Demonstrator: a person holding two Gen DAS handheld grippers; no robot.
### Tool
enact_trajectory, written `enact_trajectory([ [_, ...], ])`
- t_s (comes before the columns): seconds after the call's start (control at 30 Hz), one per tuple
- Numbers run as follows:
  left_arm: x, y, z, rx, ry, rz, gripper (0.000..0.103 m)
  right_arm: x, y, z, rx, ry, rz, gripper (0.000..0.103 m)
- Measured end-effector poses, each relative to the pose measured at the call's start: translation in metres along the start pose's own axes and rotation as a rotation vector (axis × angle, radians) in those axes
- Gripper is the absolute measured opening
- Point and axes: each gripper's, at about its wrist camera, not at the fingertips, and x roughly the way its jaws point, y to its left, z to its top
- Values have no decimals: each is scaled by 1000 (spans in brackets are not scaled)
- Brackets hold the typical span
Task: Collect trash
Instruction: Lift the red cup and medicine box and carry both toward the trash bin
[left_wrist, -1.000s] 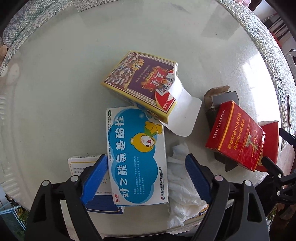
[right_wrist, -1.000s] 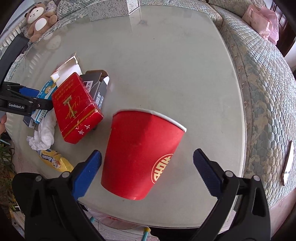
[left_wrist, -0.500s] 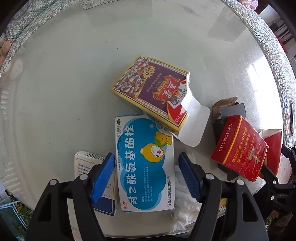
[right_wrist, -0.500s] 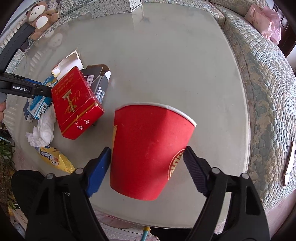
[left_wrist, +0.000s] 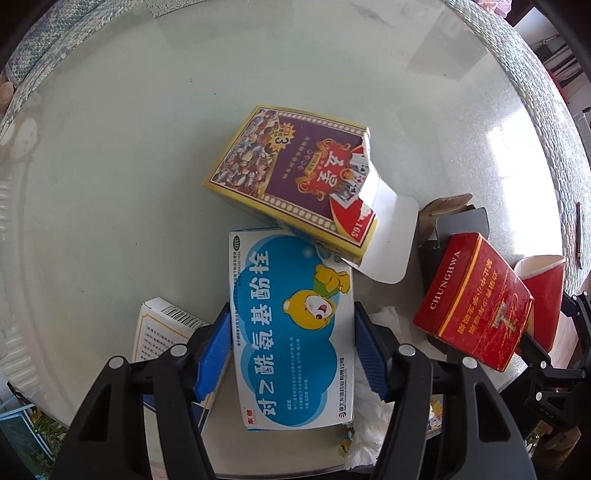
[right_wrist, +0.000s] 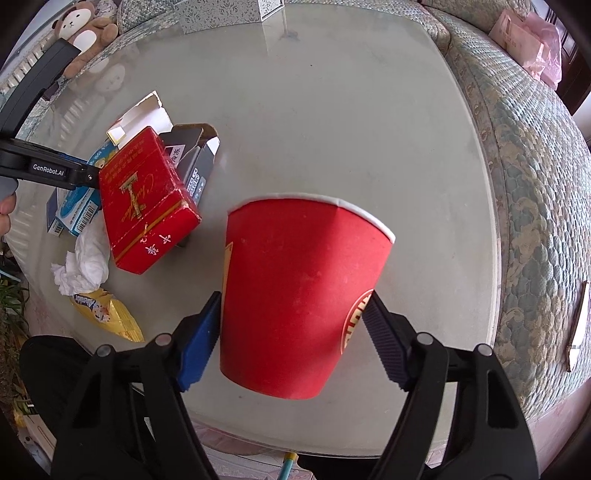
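Note:
A blue-and-white medicine box (left_wrist: 291, 325) with a cartoon bear lies flat on the glass table (left_wrist: 110, 166). My left gripper (left_wrist: 291, 306) points straight down over it, jaws closing, both blue pads touching its long sides. A red paper cup (right_wrist: 299, 295) stands between the fingers of my right gripper (right_wrist: 293, 306). Those jaws are closing too, with the pads against the cup's lower wall. The cup (left_wrist: 543, 295) shows at the right edge of the left wrist view. A red carton (left_wrist: 476, 299) leans on a dark opened box (left_wrist: 458, 221).
A purple-and-yellow card box (left_wrist: 295, 177) with a torn flap overlaps the blue box's far end. A white box (left_wrist: 162, 332), crumpled tissue (right_wrist: 85, 258) and a yellow wrapper (right_wrist: 110, 314) lie near the table's edge. A patterned sofa (right_wrist: 535, 184) curves round the table.
Both grippers have narrowed. The left one slid across the table and came down around the blue box; the right one's pads have met the cup, which stays where it was.

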Motion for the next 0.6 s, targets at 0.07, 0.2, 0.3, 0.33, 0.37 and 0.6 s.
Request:
enact_trajectory([
  [0.07, -3, 2, 0, 0, -4, -6, 60, -3, 1, 0, -3, -9, 10, 73],
  [0.2, -13, 5, -1, -6, -12, -4, 60, -13, 7, 0, -20, -34, -1, 72],
  [0.3, -16, 0, -20, -15, -23, -1, 60, -20, 10, 1, -25, -45, -7, 72],
  [0.33, -19, 2, -22, -17, -27, -1, 60, -23, 10, 1, -26, -51, -12, 72],
  [0.37, -19, -4, -30, -18, -33, 3, 60, -25, 10, 1, -26, -57, -17, 72],
  [0.6, -29, -23, -49, -36, -75, 13, 60, -43, 11, -4, -29, -89, -28, 72],
])
